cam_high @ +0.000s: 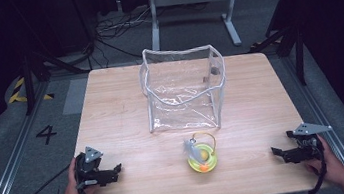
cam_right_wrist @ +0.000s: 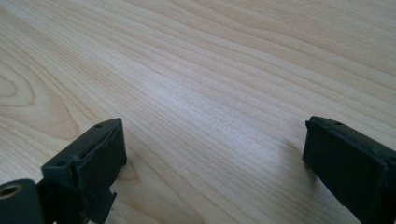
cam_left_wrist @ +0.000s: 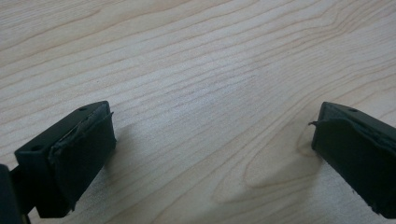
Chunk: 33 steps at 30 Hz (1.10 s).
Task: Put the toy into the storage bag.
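At table centre, toward 12 o'clock, a clear bag stands open-topped on the wood table. Just in front of it, at 6 o'clock, lies a small yellow-green ring toy — apart from the bag. Your left gripper rests at 8 o'clock, your right gripper at 4 o'clock; both have jaws spread wide, holding nothing. The bag looks light and floppy — nudge its wall and it may slide or fold.
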Each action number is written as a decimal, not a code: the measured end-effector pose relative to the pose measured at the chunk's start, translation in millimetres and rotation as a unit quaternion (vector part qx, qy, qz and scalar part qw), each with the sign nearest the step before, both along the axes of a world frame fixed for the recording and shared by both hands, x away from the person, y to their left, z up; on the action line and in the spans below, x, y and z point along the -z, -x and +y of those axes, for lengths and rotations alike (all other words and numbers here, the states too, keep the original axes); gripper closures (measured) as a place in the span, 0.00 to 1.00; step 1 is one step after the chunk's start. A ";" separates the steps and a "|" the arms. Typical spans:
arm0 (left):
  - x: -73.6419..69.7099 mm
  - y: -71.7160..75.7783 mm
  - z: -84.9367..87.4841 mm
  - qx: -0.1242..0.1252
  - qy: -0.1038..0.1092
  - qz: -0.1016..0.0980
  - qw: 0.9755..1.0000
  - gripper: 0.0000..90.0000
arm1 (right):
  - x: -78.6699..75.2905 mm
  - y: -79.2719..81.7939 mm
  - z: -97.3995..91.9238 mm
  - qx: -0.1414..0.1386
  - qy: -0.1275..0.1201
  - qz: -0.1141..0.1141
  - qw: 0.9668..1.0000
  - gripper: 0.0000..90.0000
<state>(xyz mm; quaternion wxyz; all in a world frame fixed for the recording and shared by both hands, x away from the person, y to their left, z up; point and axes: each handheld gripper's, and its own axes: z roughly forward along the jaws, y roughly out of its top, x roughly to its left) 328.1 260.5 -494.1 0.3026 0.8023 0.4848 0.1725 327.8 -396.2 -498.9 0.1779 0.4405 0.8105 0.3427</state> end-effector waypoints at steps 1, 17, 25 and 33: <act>0.2 -0.3 0.1 0.003 0.003 0.001 1.000 0.00 | 0.0 -0.7 0.0 -0.001 0.000 0.002 1.000 0.05; 0.2 0.0 2.3 0.016 0.003 0.000 1.000 0.00 | -18.7 -3.7 3.7 -0.019 0.052 0.041 0.998 0.18; 0.5 -0.6 3.9 0.023 0.002 -0.003 1.000 0.00 | -43.0 -1.0 24.0 -0.100 0.066 0.045 0.992 0.25; 0.3 -0.1 4.5 0.024 0.002 -0.001 1.000 0.01 | -71.7 -4.0 50.0 -0.148 0.078 0.038 0.985 0.29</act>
